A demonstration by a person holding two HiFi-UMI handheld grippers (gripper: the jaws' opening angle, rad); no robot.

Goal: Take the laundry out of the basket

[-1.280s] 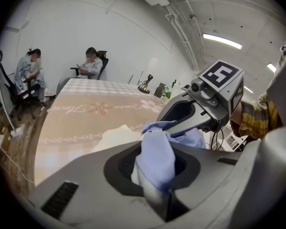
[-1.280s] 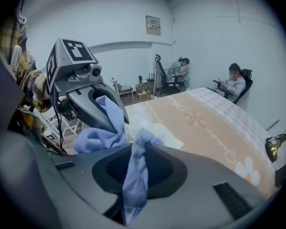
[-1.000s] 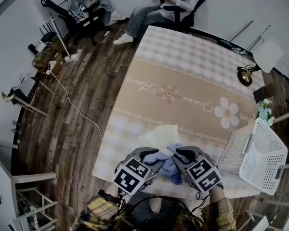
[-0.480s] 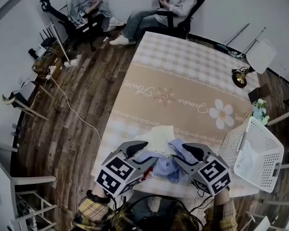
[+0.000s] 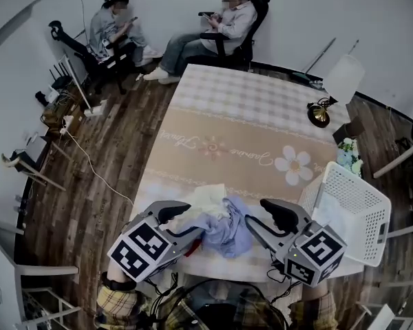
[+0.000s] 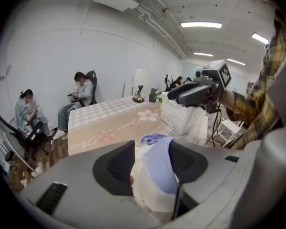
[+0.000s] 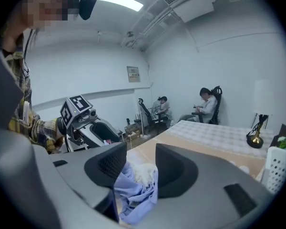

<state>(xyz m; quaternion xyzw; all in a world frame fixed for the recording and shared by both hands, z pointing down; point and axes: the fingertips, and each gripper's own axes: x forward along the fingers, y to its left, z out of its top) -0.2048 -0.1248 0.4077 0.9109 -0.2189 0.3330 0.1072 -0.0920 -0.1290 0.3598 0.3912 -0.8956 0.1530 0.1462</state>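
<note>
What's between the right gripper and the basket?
Nothing visible: the basket stands right beside the right gripper. Its jaws have just been opening, blue cloth between them.

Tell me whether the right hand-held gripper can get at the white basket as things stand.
Probably yes for reach: the basket stands close on the right of the right hand-held gripper with nothing between. But its jaws, which have just been opening, have blue cloth pinched between them, so it isn't free.

Yellow plaid sleeves (image 5: pixel 117 301); grey grippers (image 5: pixel 186 224) (image 5: pixel 265 218)
</note>
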